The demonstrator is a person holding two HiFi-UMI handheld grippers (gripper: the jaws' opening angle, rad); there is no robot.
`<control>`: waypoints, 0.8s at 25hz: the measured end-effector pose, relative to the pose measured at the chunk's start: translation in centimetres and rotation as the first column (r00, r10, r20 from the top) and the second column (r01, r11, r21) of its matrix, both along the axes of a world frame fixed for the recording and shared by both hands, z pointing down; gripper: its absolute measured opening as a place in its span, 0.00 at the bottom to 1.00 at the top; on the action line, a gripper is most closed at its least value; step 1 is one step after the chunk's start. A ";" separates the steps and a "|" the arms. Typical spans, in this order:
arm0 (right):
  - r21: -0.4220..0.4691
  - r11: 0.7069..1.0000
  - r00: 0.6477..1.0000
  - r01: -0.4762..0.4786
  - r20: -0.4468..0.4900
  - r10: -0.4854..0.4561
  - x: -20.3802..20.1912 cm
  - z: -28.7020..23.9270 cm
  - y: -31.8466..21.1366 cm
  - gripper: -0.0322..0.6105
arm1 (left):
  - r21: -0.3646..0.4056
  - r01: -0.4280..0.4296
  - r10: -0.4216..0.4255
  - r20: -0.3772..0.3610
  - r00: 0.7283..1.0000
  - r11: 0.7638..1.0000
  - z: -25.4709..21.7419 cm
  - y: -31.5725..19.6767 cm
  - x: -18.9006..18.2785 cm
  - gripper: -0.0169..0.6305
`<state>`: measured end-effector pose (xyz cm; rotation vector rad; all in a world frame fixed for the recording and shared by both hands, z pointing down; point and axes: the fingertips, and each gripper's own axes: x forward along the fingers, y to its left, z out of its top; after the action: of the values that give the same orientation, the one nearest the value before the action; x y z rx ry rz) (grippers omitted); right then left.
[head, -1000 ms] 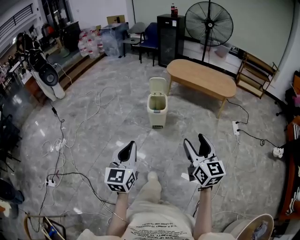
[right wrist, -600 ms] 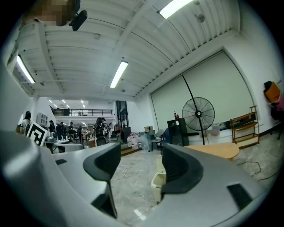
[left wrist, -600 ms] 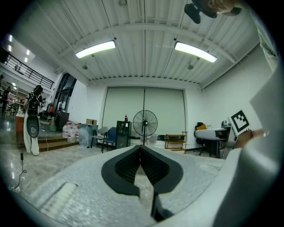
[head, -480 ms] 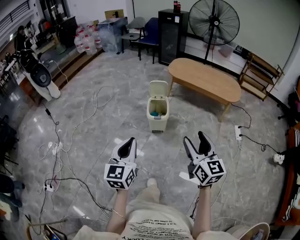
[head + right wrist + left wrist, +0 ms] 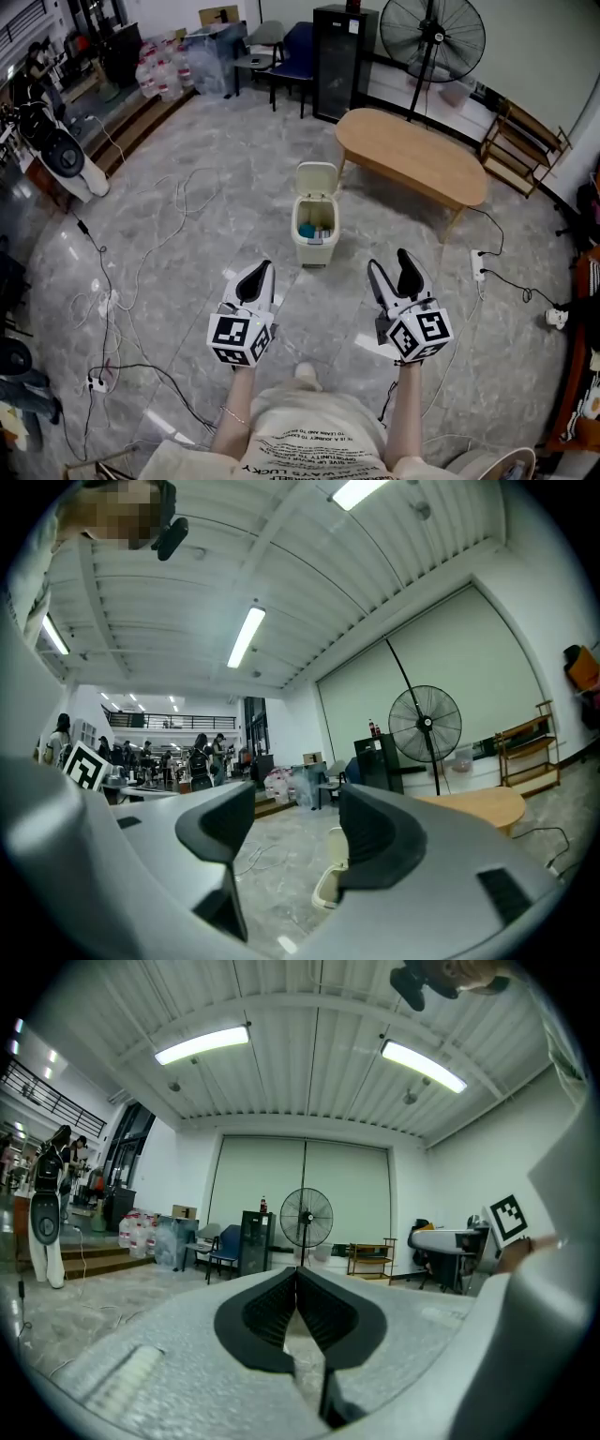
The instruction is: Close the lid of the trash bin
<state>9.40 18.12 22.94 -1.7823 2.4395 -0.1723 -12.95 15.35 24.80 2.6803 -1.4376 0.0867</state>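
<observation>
The trash bin (image 5: 314, 234) stands on the gray stone floor (image 5: 197, 234), in the middle of the room. It is cream colored. Its lid (image 5: 316, 178) is open and stands up at the back. Inside the bin there is some rubbish, and one piece looks blue.

A person holds two tongs low in front of their body. Both point toward the bin, but they are well apart from it and touch nothing.

The left tongs (image 5: 261, 270) are pressed together. In the left gripper view the two black pads of the left tongs (image 5: 298, 1279) meet at the tips, and nothing is between them.

The right tongs (image 5: 388, 262) are spread. In the right gripper view the right tongs (image 5: 292, 808) have a wide gap. The bin (image 5: 330, 883) shows far off through that gap, near the right pad.

Just behind the bin, to the right, is a long wooden table (image 5: 412, 159) with round ends. A big black fan (image 5: 433, 33) and a black cabinet (image 5: 337, 61) stand by the far wall. White cables (image 5: 141, 272) curl over the floor on the left. A white power strip (image 5: 476, 261) lies on the floor on the right.
</observation>
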 end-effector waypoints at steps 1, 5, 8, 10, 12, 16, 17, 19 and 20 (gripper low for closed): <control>-0.002 1.000 1.000 -0.001 0.002 0.001 0.0 0.1 -0.7 0.48 | -0.001 -0.003 0.003 0.001 1.000 1.000 0.0 -0.6 0.0 0.06; -0.008 1.000 1.000 0.002 0.020 -0.001 -0.6 0.6 -2.9 0.48 | -0.004 -0.002 0.002 0.001 1.000 1.000 0.5 -2.6 -0.7 0.06; -0.013 1.000 1.000 0.011 0.015 -0.011 -0.9 0.7 -4.3 0.48 | -0.007 0.000 0.000 -0.003 1.000 1.000 0.6 -4.0 -0.9 0.06; -0.017 1.000 1.000 0.007 0.013 -0.007 -0.6 0.9 -5.2 0.48 | -0.009 -0.006 0.006 -0.001 1.000 1.000 0.8 -4.8 -0.4 0.06; -0.018 1.000 1.000 0.005 0.017 -0.005 -0.3 1.1 -6.2 0.48 | -0.013 -0.011 0.011 0.001 1.000 1.000 1.0 -5.7 0.0 0.06; -0.032 0.999 1.000 0.015 0.011 -0.014 -0.3 1.7 -8.9 0.48 | -0.022 -0.011 0.011 0.011 1.000 1.000 1.5 -7.9 0.3 0.06; -0.038 0.999 1.000 0.016 0.011 -0.015 -0.3 1.9 -9.7 0.48 | -0.029 -0.006 0.007 0.013 1.000 1.000 1.6 -8.5 0.2 0.06; -0.045 0.999 1.000 0.023 0.017 -0.022 -0.1 2.2 -11.5 0.48 | -0.041 0.003 -0.002 0.012 1.000 0.999 2.0 -10.1 0.2 0.06; -0.048 0.998 0.999 0.028 0.022 -0.027 0.0 2.3 -12.5 0.48 | -0.046 0.005 -0.004 0.014 1.000 0.999 2.1 -10.9 0.3 0.06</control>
<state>9.36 5.58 25.25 -1.7579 2.4667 -0.2536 -12.68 4.41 26.90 2.6444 -1.4277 0.1365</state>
